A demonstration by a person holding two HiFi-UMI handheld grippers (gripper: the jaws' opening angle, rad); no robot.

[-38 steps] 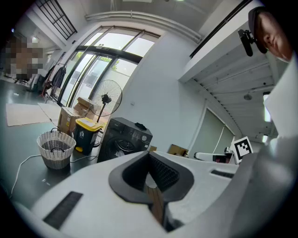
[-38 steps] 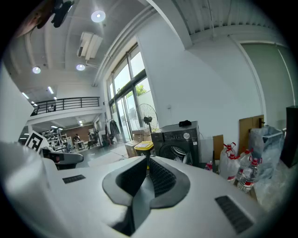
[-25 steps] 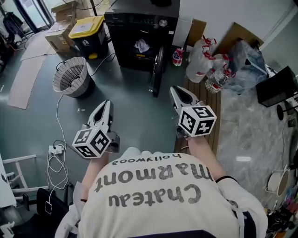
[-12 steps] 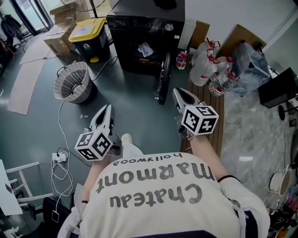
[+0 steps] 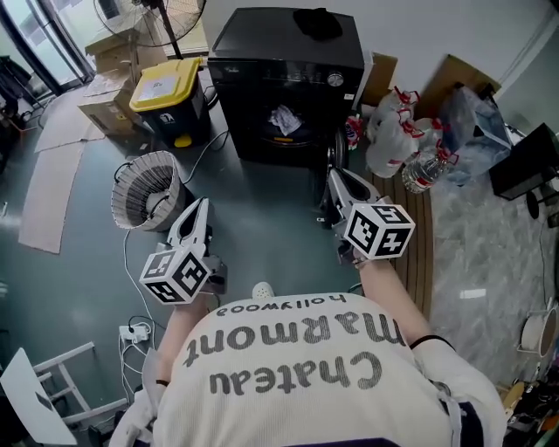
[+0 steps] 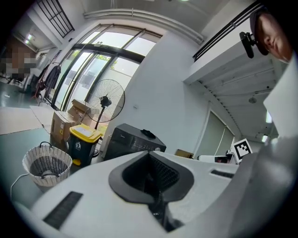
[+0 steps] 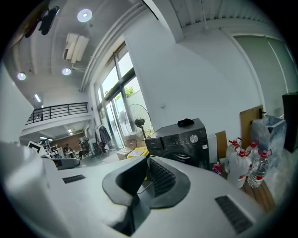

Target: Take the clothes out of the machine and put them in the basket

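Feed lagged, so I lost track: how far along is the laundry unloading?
Done: the machine is open. In hand: nothing; the left gripper and right gripper are both shut and empty, short of the machine. Left: the clothes lie in the drum, and the basket looks empty.

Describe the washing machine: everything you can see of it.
The machine is a black, boxy front-loader standing on the floor. Its door is swung open to the right, seen edge-on. A crumpled pale cloth lies in the drum. A silver dial sits on the control strip, a dark item lies on top, and a yellow-lidded bin stands at its left.
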